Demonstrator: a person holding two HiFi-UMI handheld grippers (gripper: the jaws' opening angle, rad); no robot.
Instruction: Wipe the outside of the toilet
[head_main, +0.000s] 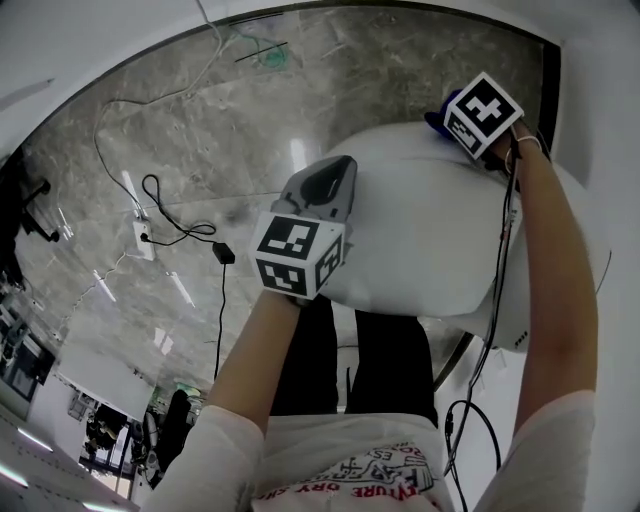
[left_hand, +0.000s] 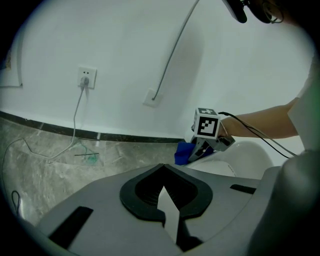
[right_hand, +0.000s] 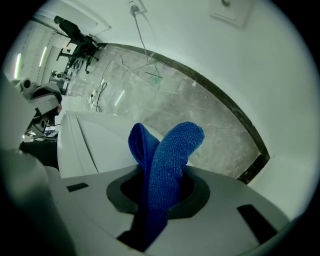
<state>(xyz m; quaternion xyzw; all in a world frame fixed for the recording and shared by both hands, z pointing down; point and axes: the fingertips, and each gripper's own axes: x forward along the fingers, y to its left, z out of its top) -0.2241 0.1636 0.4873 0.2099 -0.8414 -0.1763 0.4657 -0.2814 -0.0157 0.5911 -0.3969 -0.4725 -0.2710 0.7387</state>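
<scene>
As right tool (head_main: 447, 128) grips cloth (right_hand: 167, 165), arm (head_main: 548, 250) outstretched

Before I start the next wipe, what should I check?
1. Cloth gripped by right gripper: ok, jaws shut on it.
2. Cloth touching toilet: cannot tell, the contact is hidden behind the gripper.
3. Left gripper free: ok, jaws together, nothing in them.
4. Cable clear of the wiping path: not ok, it hangs from the right wrist across the toilet's side.
5. Floor cords away from toilet: ok, they lie apart, to the left.
</scene>
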